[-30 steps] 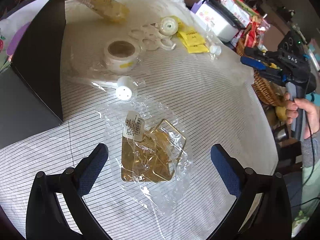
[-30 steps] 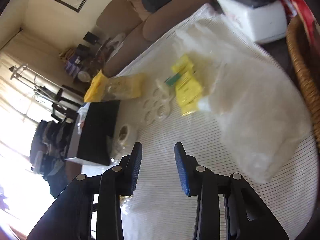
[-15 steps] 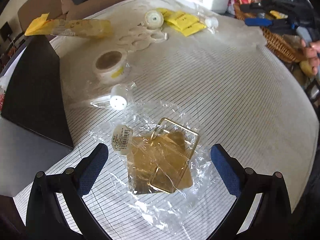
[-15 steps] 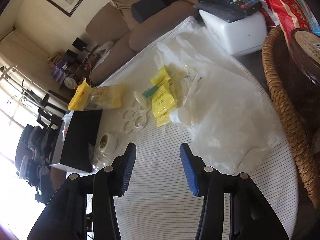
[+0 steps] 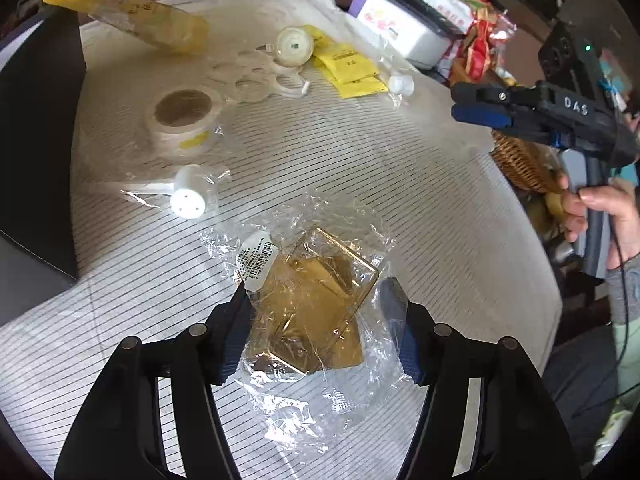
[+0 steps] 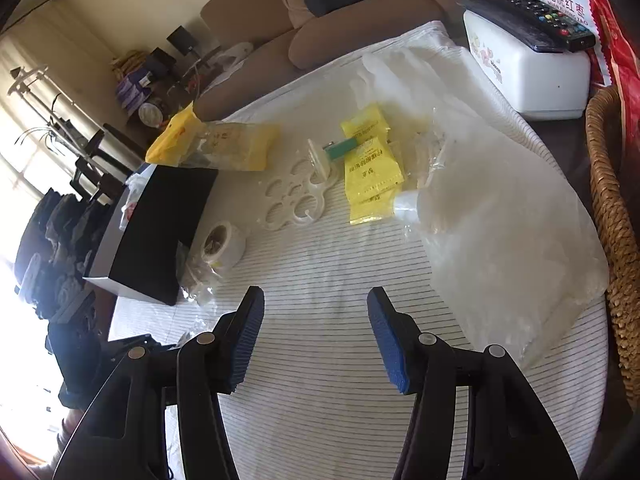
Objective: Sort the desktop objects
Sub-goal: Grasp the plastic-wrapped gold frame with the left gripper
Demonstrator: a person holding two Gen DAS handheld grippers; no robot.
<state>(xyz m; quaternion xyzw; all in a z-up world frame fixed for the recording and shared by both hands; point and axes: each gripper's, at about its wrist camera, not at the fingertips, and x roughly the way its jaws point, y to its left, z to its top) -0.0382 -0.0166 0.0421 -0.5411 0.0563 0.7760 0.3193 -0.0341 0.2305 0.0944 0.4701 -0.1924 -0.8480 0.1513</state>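
**Left gripper closes in on the bagged gold piece**

Right up close, the left gripper (image 5: 316, 328) straddles the gold metal piece in its clear bag (image 5: 312, 304), and its jaws have just been closing. The blue pads sit against the crinkled film on both sides, but whether they press the metal itself I cannot tell. The bag lies flat on the striped desk (image 5: 400, 184), its barcode label (image 5: 256, 258) just by the left pad.

Here is the danger: the film is slippery and loose. If the pads catch only plastic, the metal could slide inside the bag and tip out of the grip on the lift. The piece lies flat too, so the pads may skid over its edges.

Over to the right gripper (image 6: 316, 336): jaws half apart, just been opening, nothing between them, hanging above bare cloth.

Just beyond the bag, a small white cap in wrap (image 5: 188, 198), then the tape roll (image 5: 182, 118), close enough to be nudged by a careless swing. The black box (image 5: 36, 128) stands at the left edge.

Further out, white plastic rings (image 6: 296, 200), yellow sachets (image 6: 372, 172) and a long yellow-ended packet (image 6: 216, 144). A big clear bag (image 6: 500, 216) sprawls at the right, near the wicker basket (image 6: 612, 216). At the far edge, a white box (image 6: 528, 68) carries a remote control (image 6: 528, 16).
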